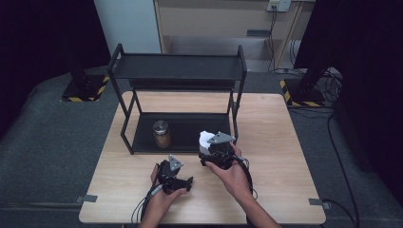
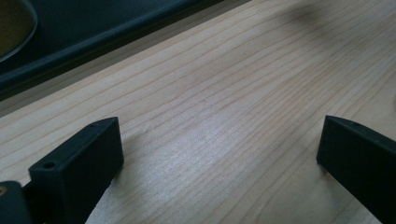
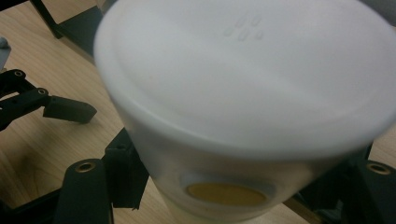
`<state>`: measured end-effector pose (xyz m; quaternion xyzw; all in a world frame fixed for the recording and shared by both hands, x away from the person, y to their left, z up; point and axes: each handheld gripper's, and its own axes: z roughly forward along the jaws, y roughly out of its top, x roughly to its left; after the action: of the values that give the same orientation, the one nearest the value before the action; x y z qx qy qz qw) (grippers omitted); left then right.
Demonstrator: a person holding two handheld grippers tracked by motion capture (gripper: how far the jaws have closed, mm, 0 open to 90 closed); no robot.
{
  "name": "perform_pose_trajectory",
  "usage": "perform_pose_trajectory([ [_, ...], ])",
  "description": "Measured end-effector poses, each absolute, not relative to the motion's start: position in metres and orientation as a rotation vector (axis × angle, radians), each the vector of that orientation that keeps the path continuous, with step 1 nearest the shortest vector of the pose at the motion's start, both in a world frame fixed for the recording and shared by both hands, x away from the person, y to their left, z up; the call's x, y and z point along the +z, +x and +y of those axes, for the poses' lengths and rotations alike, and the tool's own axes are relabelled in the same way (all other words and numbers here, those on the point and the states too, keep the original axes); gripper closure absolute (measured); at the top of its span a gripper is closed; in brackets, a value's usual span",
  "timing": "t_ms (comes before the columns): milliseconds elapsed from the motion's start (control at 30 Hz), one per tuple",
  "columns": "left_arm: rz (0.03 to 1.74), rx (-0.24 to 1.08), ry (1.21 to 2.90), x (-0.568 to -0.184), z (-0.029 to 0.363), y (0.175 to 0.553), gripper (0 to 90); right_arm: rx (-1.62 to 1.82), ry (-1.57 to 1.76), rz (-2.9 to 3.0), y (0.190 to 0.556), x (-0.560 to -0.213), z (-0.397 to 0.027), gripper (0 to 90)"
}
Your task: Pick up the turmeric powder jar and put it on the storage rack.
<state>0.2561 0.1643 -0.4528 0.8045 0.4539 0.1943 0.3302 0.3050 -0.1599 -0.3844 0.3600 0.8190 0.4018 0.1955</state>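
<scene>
My right gripper [image 1: 210, 150] is shut on a white lidded container [image 1: 206, 139], held just in front of the black rack's lower shelf [image 1: 190, 128]. In the right gripper view the container [image 3: 243, 93] looms close, with a yellow label low on its side and my black jaws pressing on it from both sides. My left gripper [image 1: 183, 182] rests low over the table [image 1: 275, 142] near the front edge. Its jaws stand wide open in the left gripper view, and my left gripper [image 2: 219, 144] has only bare wood between them. On the lower shelf stands a jar [image 1: 162, 134] with a metal lid and brown contents.
The black two-tier rack [image 1: 177, 66] takes up the back half of the wooden table. Its front right post [image 1: 235, 118] rises right beside the held container. The left gripper [image 3: 46, 105] lies to the left in the right gripper view. Cables trail from both grippers toward the front edge.
</scene>
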Motion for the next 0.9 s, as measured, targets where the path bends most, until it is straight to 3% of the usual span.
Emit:
perform_pose_trajectory([
  [900, 1.185, 0.508, 2.104, -0.453, 0.164, 0.256, 0.0, 1.115, 1.042, 2.270, 0.334, -0.381, -0.141, 31.9],
])
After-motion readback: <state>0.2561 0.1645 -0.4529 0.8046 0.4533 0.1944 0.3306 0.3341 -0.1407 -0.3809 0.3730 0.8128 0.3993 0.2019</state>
